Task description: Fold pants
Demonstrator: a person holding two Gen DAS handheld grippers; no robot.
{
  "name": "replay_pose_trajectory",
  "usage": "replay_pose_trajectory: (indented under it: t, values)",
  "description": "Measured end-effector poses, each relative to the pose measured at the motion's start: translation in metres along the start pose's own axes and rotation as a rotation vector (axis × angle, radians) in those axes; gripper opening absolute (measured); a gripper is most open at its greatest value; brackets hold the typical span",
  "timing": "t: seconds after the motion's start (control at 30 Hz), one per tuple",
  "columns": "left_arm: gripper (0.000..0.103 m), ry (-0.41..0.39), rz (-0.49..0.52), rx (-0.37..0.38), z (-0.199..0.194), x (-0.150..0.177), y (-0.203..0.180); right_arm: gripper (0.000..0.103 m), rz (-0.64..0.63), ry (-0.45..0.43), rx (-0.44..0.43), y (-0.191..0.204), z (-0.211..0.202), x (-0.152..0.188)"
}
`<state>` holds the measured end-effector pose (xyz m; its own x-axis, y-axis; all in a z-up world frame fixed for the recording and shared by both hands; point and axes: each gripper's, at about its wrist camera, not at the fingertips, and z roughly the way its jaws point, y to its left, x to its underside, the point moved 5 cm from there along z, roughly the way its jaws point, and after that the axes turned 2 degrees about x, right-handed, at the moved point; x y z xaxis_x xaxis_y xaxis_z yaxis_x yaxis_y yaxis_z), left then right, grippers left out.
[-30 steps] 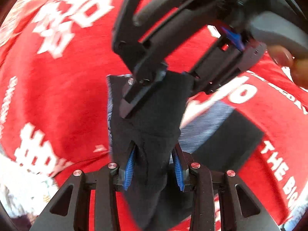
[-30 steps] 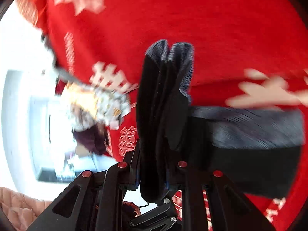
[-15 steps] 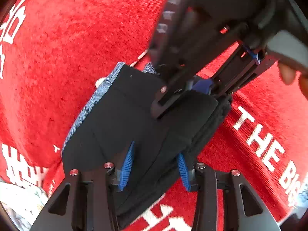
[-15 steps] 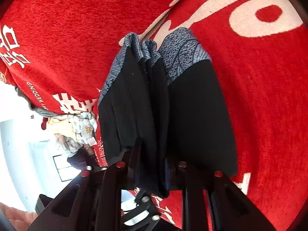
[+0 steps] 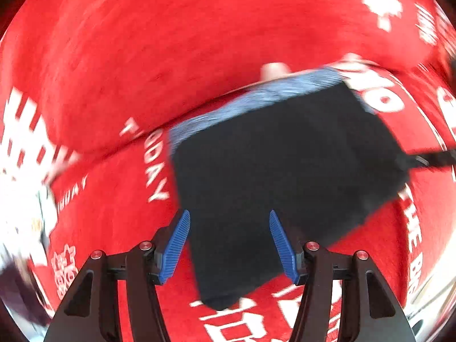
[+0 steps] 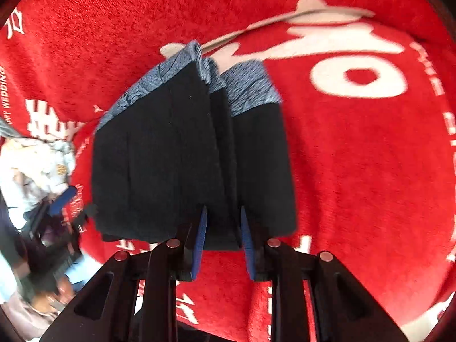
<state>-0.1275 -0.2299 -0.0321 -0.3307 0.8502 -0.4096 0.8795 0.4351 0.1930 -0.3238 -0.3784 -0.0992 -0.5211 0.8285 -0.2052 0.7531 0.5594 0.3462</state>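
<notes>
Between the blue-padded fingers of the right gripper [image 6: 222, 239] a thick edge of the folded pants [image 6: 188, 154] is pinched – several black layers are seen stacked in the narrow gap, and the grip appears firm. The fingers of the left gripper [image 5: 229, 245] are spread wide; nothing is held, and the black cloth [image 5: 285, 176] is merely seen lying between and beyond the pads, whether touched or not cannot be told from the blurred view.

The pants are found gathered into a compact, roughly square bundle on the red blanket [image 6: 356, 171], with a blue-grey patterned band [image 6: 248, 85] showing along the far edge. In the right view the layers fan apart at that far edge, so the fold is judged soft and loose rather than set.

The garment is judged light, limp and easily deformed – no stiffness can be relied on to keep its shape. It is best taken at a folded edge with all layers caught together, as single layers would likely slip out. The plush blanket may drag on the lower layer if the bundle is slid rather than lifted.
</notes>
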Motion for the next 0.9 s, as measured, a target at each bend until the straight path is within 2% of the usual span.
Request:
replay_pose_trajectory:
  t: [0.13,0.17,0.23,0.3,0.33,0.43,0.5,0.53,0.73,0.8,0.83,0.87,0.9]
  values:
    - [0.060,0.009,-0.179,0.014,0.016,-0.012,0.050,0.026,-0.077,-0.096,0.004,0.026,-0.029,-0.011]
    - [0.068,0.026,-0.207,0.015,0.024,-0.016,0.058,0.026,-0.100,-0.104,0.005,0.033,-0.031,-0.016]
    - [0.072,0.079,-0.243,0.019,0.049,-0.018,0.066,0.026,-0.130,-0.102,0.011,0.045,-0.028,-0.028]
    - [0.072,0.148,-0.250,0.048,0.071,-0.013,0.061,0.026,-0.143,-0.074,0.019,0.061,-0.009,-0.041]
    - [0.072,0.155,-0.242,0.050,0.074,-0.011,0.059,0.026,-0.149,-0.053,0.026,0.064,0.003,-0.042]
    - [0.072,0.119,-0.193,0.043,0.070,-0.004,0.046,0.026,-0.156,0.012,0.089,0.054,0.033,-0.025]
    - [0.079,0.123,-0.191,0.060,0.068,0.002,0.042,0.026,-0.151,-0.030,0.070,0.046,0.031,-0.015]
    - [0.089,0.134,-0.199,0.071,0.070,0.005,0.041,0.026,-0.144,-0.029,0.069,0.044,0.030,-0.013]
    - [0.091,0.155,-0.240,0.099,0.075,0.009,0.046,0.028,-0.138,-0.002,0.090,0.044,0.022,-0.008]
    - [0.091,0.154,-0.224,0.095,0.075,0.008,0.044,0.033,-0.152,0.004,0.100,0.046,0.022,-0.006]
    - [0.093,0.153,-0.221,0.092,0.076,0.007,0.048,0.035,-0.154,0.005,0.097,0.046,0.022,-0.006]
    - [0.103,0.156,-0.216,0.087,0.077,0.007,0.048,0.039,-0.152,0.005,0.092,0.049,0.023,-0.006]
    - [0.103,0.162,-0.213,0.083,0.078,0.008,0.048,0.043,-0.148,0.005,0.087,0.050,0.023,-0.006]
